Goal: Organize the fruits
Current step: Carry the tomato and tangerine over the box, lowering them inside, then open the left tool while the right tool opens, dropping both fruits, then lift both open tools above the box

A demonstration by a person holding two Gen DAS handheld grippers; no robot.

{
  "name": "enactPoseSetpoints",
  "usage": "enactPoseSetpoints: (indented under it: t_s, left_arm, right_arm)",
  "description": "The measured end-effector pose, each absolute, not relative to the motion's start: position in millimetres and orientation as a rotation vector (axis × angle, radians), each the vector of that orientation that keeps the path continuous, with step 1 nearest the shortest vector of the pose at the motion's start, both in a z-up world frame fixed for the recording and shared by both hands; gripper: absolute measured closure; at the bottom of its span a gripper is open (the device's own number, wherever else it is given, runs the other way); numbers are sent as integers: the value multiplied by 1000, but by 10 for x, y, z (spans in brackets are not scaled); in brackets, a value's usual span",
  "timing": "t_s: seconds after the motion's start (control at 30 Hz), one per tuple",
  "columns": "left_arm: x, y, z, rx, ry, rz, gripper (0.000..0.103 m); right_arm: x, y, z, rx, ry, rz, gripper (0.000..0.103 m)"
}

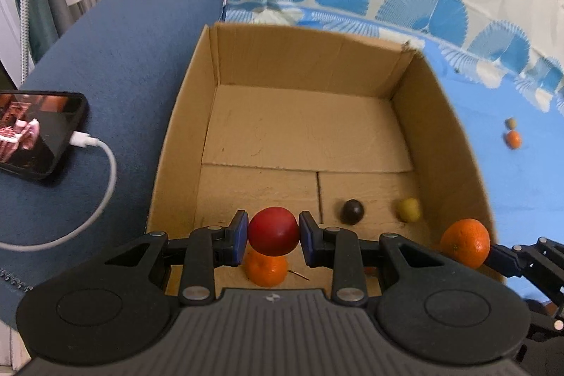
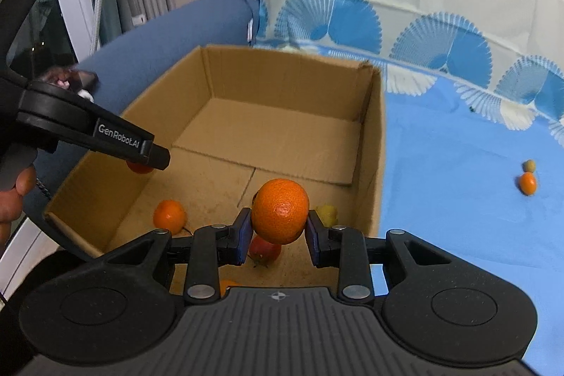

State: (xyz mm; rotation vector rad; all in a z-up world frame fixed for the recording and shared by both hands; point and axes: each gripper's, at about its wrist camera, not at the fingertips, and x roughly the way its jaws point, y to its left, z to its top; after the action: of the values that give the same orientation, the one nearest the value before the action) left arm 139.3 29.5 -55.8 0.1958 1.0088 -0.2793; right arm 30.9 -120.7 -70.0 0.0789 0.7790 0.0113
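Left gripper pinches a red fruit between its blue pads, above the near end of an open cardboard box. Directly below the jaws, on the box floor, lies an orange; to the right of the jaws lie a dark fruit and a yellow-green fruit. Right gripper pinches a mandarin, likewise above the box. Below its jaws lies a reddish fruit. Well to the right of both jaws, outside the box, a small orange fruit and a greenish fruit touch on the blue cloth. To the left, a phone rests on the sofa arm.
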Motion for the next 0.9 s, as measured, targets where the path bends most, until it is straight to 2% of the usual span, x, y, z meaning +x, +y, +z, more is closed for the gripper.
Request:
enactPoseSetpoints:
  t_s: [0.33, 0.37, 0.4, 0.43, 0.47, 0.5, 0.53, 0.57, 0.9]
  left_arm:
    - [1567, 280, -956, 256, 1061, -264, 67]
    - [1570, 274, -969, 262, 1059, -272, 55]
    - [1566, 271, -969, 263, 1055, -282, 32]
    - [1551, 269, -953, 257, 1043, -299, 25]
    - [1527, 261, -927, 254, 1032, -310, 5]
    - [1494, 255, -889, 253, 1010, -309, 0]
    - [1454, 255, -848, 250, 982, -310, 0]
    - [1416, 249, -809, 256, 965, -322, 0]
    - [837, 445, -498, 241, 976, -281, 0]
  right_arm:
    - [536, -1097, -925, -3, 826, 36, 69]
    - [544, -1097, -939, -12, 828, 36, 69]
    - [554, -1095, -946, -20, 831, 36, 69]
    - [567, -1086, -942, -30, 834, 34, 60]
    - [574, -1079, -926, -39, 832, 34, 51]
    - [567, -1077, -898, -46, 821, 29, 32]
    - [548, -1076, -854, -55, 797, 13, 16]
    - [519, -1073, -814, -66, 774, -8, 12]
    - [-80, -1122, -458, 2, 749, -62, 6]
